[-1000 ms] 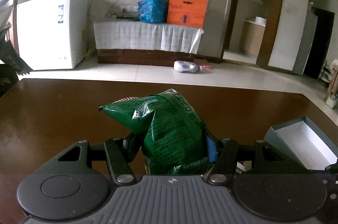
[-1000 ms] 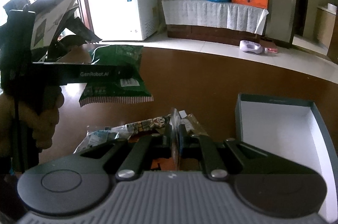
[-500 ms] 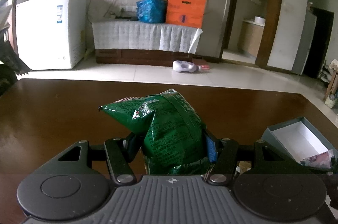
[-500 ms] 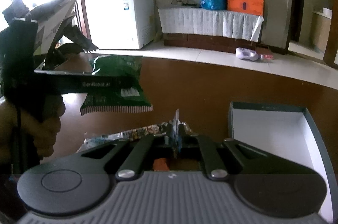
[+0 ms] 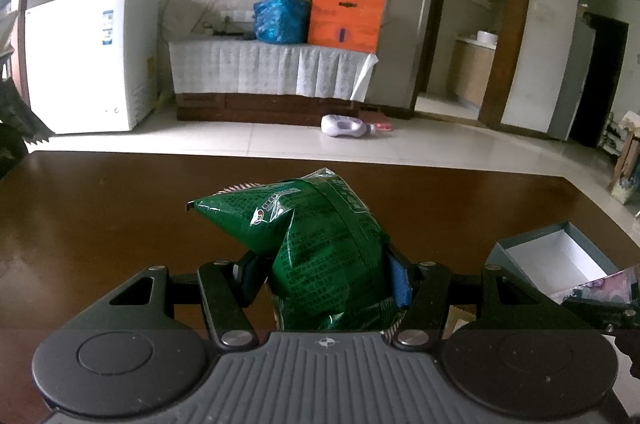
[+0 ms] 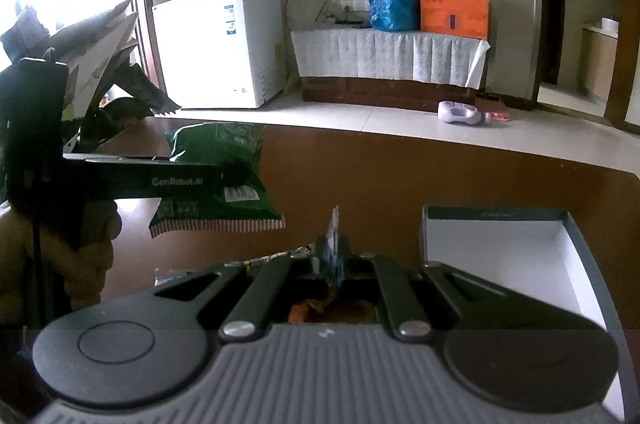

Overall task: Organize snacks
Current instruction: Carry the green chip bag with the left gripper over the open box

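Left wrist view: the left gripper (image 5: pixel 326 274) has its jaws clamped on a puffy green foil snack bag (image 5: pixel 316 248), held above the dark brown wooden table (image 5: pixel 100 224). The bag bulges upward between the fingers, creased where they pinch it, with one crimped corner pointing left. At the far right sits an open grey cardboard box with a white inside (image 5: pixel 560 256), and a pale, purplish wrapper edge (image 5: pixel 612 284) shows in front of it — apparently the packet carried by the other hand.

Right wrist view: the right gripper (image 6: pixel 332 260) has its jaws pressed together on a thin, flat snack packet (image 6: pixel 333 228) standing on edge between the fingertips; its print is too small to read. More loose wrappers (image 6: pixel 264 260) lie on the table just below and to the left. The box (image 6: pixel 500 248) lies ahead to the right, its white floor bare as far as can be seen. To the left, the other gripper holds the green bag in the air, its sawtooth bottom seam hanging free.

Judging by this, the step in hand is carrying — both snacks are lifted and neither is in the box yet. The next move calls for bringing the thin packet over the box's near wall and parting the jaws only once it is inside.
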`<state>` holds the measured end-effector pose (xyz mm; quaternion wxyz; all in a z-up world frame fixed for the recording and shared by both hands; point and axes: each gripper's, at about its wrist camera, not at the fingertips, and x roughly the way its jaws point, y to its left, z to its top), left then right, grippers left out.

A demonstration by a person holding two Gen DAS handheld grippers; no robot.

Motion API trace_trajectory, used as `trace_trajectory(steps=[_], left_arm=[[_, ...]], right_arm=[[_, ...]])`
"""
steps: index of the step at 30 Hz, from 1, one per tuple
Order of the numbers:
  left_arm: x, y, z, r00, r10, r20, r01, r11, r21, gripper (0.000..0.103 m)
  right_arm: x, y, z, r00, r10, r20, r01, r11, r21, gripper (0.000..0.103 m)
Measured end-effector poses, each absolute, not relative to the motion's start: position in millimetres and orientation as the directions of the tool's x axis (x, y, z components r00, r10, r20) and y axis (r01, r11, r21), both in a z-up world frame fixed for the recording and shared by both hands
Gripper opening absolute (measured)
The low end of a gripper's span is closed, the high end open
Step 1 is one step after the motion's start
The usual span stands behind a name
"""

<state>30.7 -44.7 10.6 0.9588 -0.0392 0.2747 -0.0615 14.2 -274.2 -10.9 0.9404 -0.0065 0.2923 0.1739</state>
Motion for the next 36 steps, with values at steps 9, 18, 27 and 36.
trace_trajectory(steps=[9,18,27,36], left_arm=[[31.6,-46.6,10.6,0.842,-0.165,-0.515,0.124,0.986,-0.112,0.06],[35.2,-66.1,11.1,0.837,-0.199,-0.51,0.166,0.98,-0.11,0.06],[39.7,-92.2,10.8,0.83,-0.235,-0.506,0.209,0.972,-0.109,0.06],[43.1,-120.1,7.6,0.819,-0.276,-0.504,0.256,0.96,-0.109,0.06]], right_arm=[[3.7,-279.9,-6.5,0.786,0.311,-0.535,-0.315,0.945,0.086,0.003],[-5.0,-290.0,0.4,0.803,0.287,-0.523,-0.288,0.954,0.081,0.003],[-14.6,-304.9,8.0,0.817,0.26,-0.515,-0.254,0.964,0.083,0.003],[-21.0,-326.6,12.6,0.829,0.219,-0.515,-0.207,0.975,0.081,0.003]])
